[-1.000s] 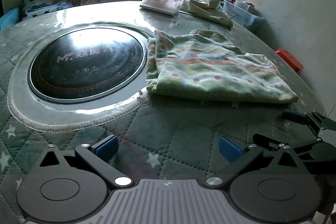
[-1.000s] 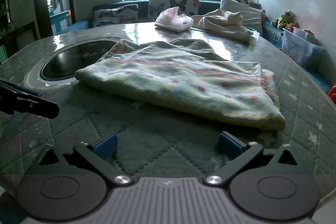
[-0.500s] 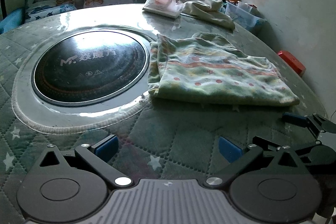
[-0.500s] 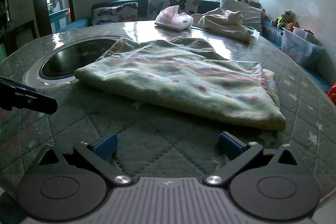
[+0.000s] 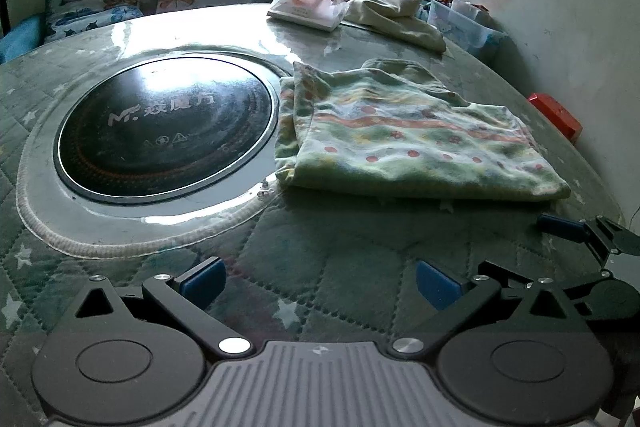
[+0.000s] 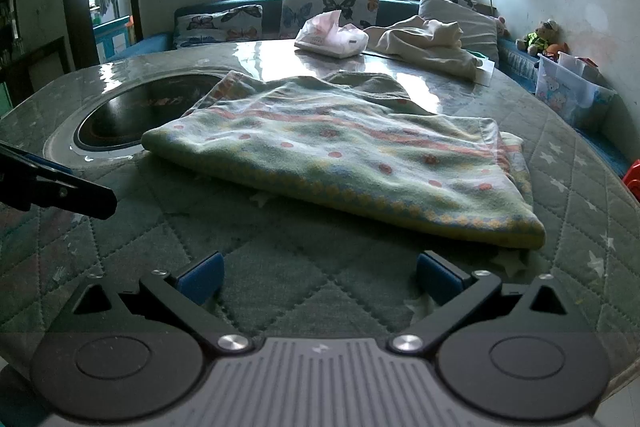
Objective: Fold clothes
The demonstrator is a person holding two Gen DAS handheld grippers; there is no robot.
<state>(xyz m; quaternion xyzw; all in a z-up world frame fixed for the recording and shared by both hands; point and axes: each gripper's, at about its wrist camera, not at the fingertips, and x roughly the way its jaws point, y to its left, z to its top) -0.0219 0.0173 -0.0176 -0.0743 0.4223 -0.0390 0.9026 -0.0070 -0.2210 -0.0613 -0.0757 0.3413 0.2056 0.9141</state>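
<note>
A folded green patterned garment (image 5: pixel 404 139) (image 6: pixel 344 155) with dots and stripes lies flat on the quilted round table (image 5: pixel 340 247). My left gripper (image 5: pixel 320 281) hovers open near the table's front edge, short of the garment's near left corner, with nothing between its fingers. My right gripper (image 6: pixel 318 277) is open too, just in front of the garment's yellow-trimmed near hem, and holds nothing. The other gripper's blue-padded fingers (image 5: pixel 564 229) show at the right in the left wrist view, and at the left (image 6: pixel 60 187) in the right wrist view.
A round black induction hob (image 5: pixel 168 127) is set in the table left of the garment. At the far side lie a tissue pack (image 5: pixel 308 7) and a crumpled cream cloth (image 5: pixel 396 15). A sofa with butterfly cushions (image 6: pixel 328 9) and a plastic box (image 6: pixel 568 87) stand beyond.
The left wrist view has tilted up and crept slightly forward, so the garment sits lower in frame. The right gripper has barely moved. Both stay open.
</note>
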